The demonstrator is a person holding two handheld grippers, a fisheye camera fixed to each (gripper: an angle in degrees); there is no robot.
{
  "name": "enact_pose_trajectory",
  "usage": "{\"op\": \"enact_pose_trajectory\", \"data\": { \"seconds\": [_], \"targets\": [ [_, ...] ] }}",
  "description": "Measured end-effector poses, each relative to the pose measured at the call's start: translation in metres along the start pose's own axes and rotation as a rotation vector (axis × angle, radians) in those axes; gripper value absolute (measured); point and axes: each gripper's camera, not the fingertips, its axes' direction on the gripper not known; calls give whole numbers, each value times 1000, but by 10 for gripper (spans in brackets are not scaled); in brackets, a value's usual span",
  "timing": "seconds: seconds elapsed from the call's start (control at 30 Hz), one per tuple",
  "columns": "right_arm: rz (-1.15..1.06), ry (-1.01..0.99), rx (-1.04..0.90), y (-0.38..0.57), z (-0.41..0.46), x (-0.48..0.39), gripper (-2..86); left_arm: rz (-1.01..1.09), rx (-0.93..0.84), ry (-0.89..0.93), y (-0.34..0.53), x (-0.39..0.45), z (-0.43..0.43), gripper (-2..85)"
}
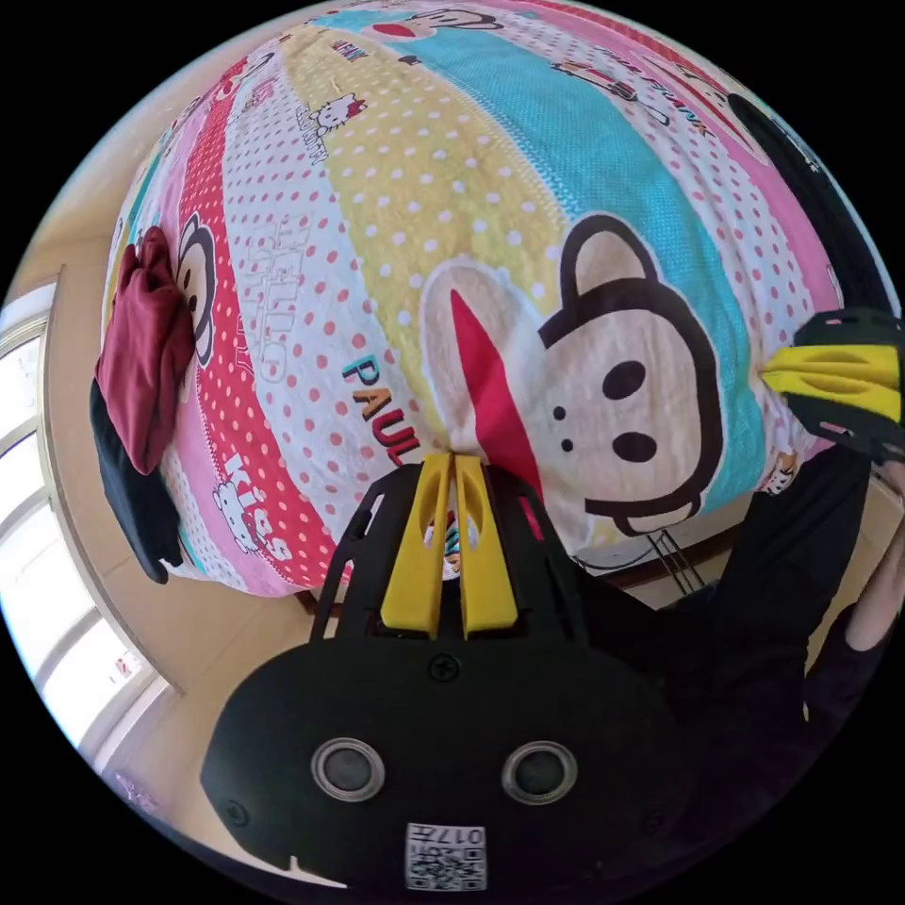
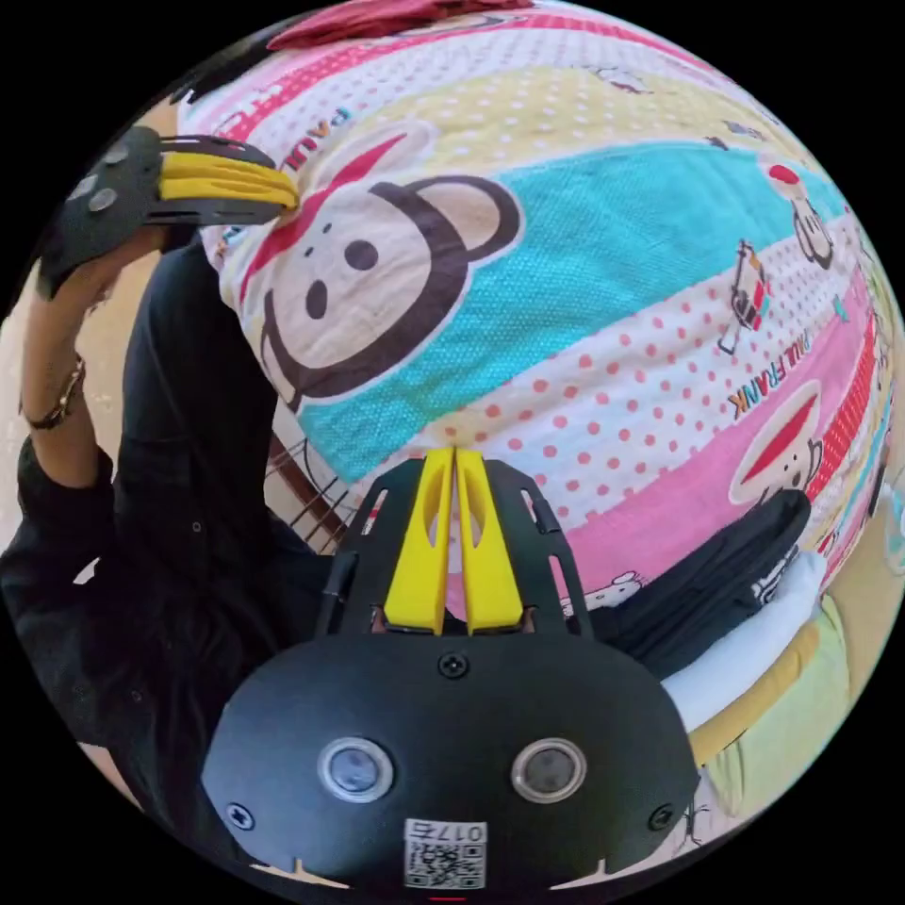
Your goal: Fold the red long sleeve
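Observation:
The red long sleeve (image 1: 141,349) lies bunched at the far left edge of a cartoon-print bed sheet (image 1: 490,189), on top of a black garment (image 1: 132,500). In the right gripper view the red long sleeve (image 2: 396,14) shows as a strip at the top. My left gripper (image 1: 452,459) is shut on the sheet's near edge, where the cloth puckers. My right gripper (image 2: 454,454) is shut on the same edge of the sheet (image 2: 603,236). Each one appears in the other's view: the right gripper (image 1: 768,375) and the left gripper (image 2: 287,196), both pinching the sheet.
A person in black clothes (image 2: 189,424) stands between the grippers at the bed's edge. A stack of folded clothes, black (image 2: 716,584), white (image 2: 754,650) and green (image 2: 792,745), lies at the sheet's lower right. A window (image 1: 28,424) is at the left.

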Motion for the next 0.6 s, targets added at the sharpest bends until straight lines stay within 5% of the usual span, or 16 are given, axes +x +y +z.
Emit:
{"op": "enact_pose_trajectory", "data": {
  "seconds": [0.13,0.3,0.47,0.6],
  "targets": [
    [-67,42,-233,-49,-37,-3,5,169,156,29,24,-14,-4,-4],
    [5,-7,-233,-44,-74,15,5,30,340,520,47,-121,5,4],
    [38,-174,-93,-2,-107,54,4,-368,532,261,31,-250,-53,86],
    [73,-349,-71,19,-114,90,3,-479,466,238,-33,-316,-70,120]
  ]
}}
